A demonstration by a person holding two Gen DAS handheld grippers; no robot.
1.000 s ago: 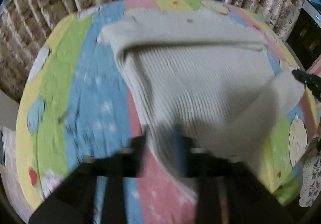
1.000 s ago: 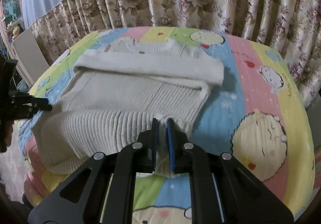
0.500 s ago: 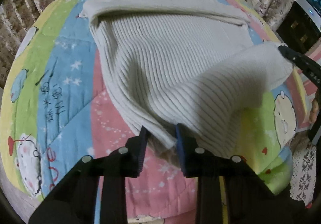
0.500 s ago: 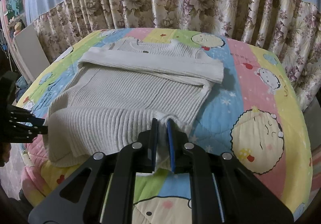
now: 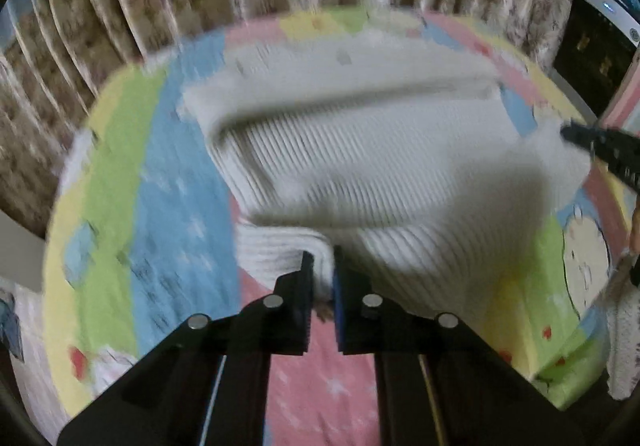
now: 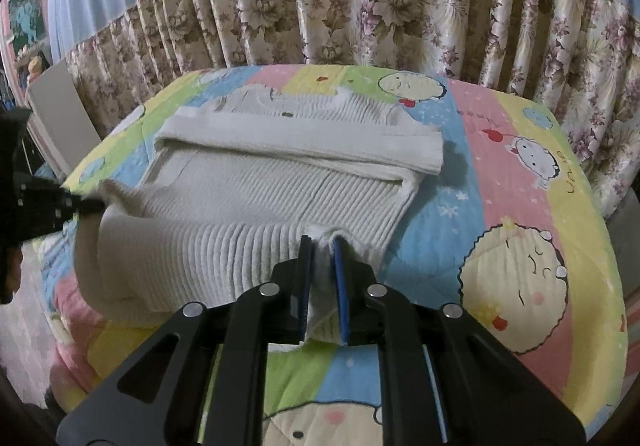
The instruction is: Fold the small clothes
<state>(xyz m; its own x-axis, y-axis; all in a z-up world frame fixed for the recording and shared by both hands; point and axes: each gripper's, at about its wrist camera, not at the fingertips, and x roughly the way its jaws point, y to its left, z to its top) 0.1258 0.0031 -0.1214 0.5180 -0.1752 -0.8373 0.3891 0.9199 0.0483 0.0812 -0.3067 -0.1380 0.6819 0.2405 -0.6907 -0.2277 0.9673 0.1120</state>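
Observation:
A cream ribbed knit sweater [image 6: 280,186] lies on a colourful cartoon quilt [image 6: 516,174], its sleeves folded across the chest. My right gripper [image 6: 322,242] is shut on the hem's right corner, lifted off the quilt. In the left wrist view, blurred by motion, my left gripper [image 5: 322,260] is shut on the sweater's [image 5: 360,166] hem at the left corner. The raised hem hangs between the two grippers and sags over the body. The left gripper [image 6: 86,204] also shows at the left edge of the right wrist view, the right gripper [image 5: 568,134] at the right edge of the left one.
Floral curtains [image 6: 360,6] hang close behind the quilt's far edge. A grey panel [image 6: 60,114] stands at the left. Dark furniture [image 5: 592,58] sits at the right in the left wrist view. Bare quilt lies right of the sweater.
Both grippers have carried the held hem forward over the sweater's body. The left wrist view has tilted up and blurred, with more curtain showing.

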